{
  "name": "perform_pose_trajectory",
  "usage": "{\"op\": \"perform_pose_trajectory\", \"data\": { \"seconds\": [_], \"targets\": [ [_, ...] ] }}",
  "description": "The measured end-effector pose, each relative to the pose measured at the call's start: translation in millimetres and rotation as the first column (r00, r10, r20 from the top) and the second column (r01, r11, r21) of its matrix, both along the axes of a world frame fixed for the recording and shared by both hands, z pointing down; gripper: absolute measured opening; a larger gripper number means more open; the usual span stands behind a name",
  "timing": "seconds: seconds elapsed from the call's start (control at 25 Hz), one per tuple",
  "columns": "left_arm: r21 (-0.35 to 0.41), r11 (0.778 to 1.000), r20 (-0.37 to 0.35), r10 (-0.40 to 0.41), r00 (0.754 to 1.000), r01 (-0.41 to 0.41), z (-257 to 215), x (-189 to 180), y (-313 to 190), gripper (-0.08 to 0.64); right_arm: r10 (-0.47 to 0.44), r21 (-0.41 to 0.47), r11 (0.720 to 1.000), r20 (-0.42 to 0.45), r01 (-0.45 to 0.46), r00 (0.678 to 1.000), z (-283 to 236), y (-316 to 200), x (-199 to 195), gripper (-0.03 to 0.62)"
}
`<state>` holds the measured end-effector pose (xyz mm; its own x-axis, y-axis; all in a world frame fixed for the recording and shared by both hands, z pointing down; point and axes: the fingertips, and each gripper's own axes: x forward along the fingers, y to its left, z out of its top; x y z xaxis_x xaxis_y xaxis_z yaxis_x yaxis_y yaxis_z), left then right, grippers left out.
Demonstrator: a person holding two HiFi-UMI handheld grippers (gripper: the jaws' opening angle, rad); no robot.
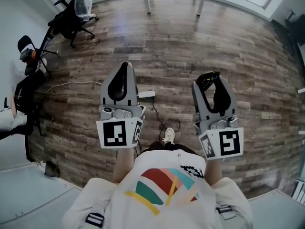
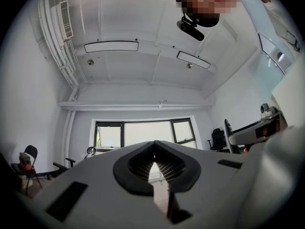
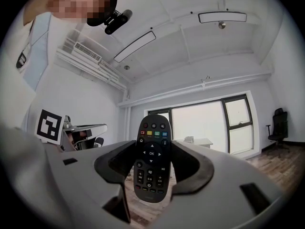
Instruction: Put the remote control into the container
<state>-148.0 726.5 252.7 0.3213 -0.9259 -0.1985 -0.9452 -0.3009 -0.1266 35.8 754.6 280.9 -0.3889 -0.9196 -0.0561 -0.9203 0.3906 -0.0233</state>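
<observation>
The black remote control (image 3: 151, 159) stands upright between the jaws of my right gripper (image 3: 152, 142), which is shut on its sides, button face toward the camera. In the head view the remote (image 1: 208, 81) pokes out past the right gripper (image 1: 210, 76), held over the wooden floor. My left gripper (image 1: 124, 68) is beside it, to the left, at about the same height. In the left gripper view its jaws (image 2: 155, 149) meet at the tips with nothing between them. Both grippers point up toward the ceiling. No container shows in any view.
Black office chairs (image 1: 71, 18) stand at the far left, another (image 3: 279, 123) by the window. A white power strip (image 1: 147, 94) and its cable lie on the floor ahead. Metal table legs (image 1: 200, 1) stand at the back. The person's shoe (image 1: 167, 136) is below.
</observation>
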Motion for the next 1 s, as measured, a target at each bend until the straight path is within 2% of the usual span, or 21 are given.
{"op": "perform_pose_trajectory", "data": {
  "seconds": [0.52,0.8,1.0],
  "targets": [
    [0.022,1.0,0.019,-0.002,1.0,0.001,-7,30,-66,0.008,-0.001,-0.017,1.0,0.018,0.001,1.0,6,-64,31,0.238],
    [0.006,1.0,0.01,0.011,1.0,-0.011,-1,35,-137,0.008,0.02,-0.005,1.0,0.01,-0.02,1.0,3,-128,39,0.238],
    [0.001,1.0,0.012,0.017,1.0,-0.017,5,42,-204,0.008,0.029,-0.007,1.0,0.003,-0.029,1.0,5,-194,46,0.238]
  ]
}}
